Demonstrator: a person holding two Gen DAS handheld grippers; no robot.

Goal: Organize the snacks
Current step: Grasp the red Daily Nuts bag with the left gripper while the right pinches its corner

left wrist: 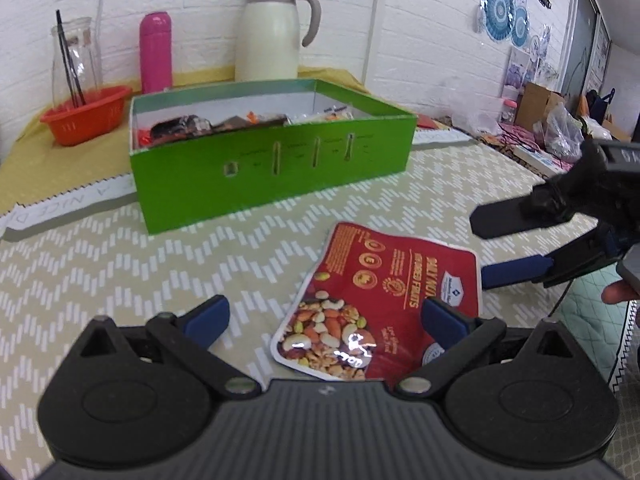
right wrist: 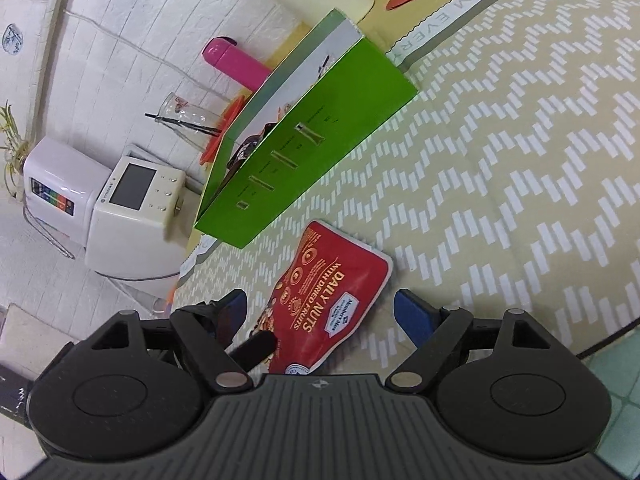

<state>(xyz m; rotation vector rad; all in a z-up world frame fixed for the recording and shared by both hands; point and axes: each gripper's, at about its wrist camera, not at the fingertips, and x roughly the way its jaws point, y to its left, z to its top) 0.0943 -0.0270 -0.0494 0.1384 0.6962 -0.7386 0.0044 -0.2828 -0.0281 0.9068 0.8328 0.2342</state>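
A red packet of daily nuts [left wrist: 380, 296] [right wrist: 332, 296] lies flat on the patterned tablecloth, just in front of a green cardboard box [left wrist: 272, 164] [right wrist: 308, 148] that holds several snack packs. My left gripper [left wrist: 324, 316] is open wide over the packet's near end, and its right blue pad [left wrist: 442, 318] hangs above the packet's edge. From the right comes my right gripper [right wrist: 322, 308] [left wrist: 486, 250], also open, with the packet lying between and below its fingers. One black finger [right wrist: 256, 346] of the left gripper crosses the right wrist view. Nothing is gripped.
Behind the box stand a cream thermos jug [left wrist: 276, 32], a pink bottle [left wrist: 156, 52], a glass carafe with straws [left wrist: 76, 56] and an orange basket [left wrist: 86, 114]. A white appliance [right wrist: 132, 200] sits off the table's left. The table's edge [left wrist: 592, 280] runs at the right.
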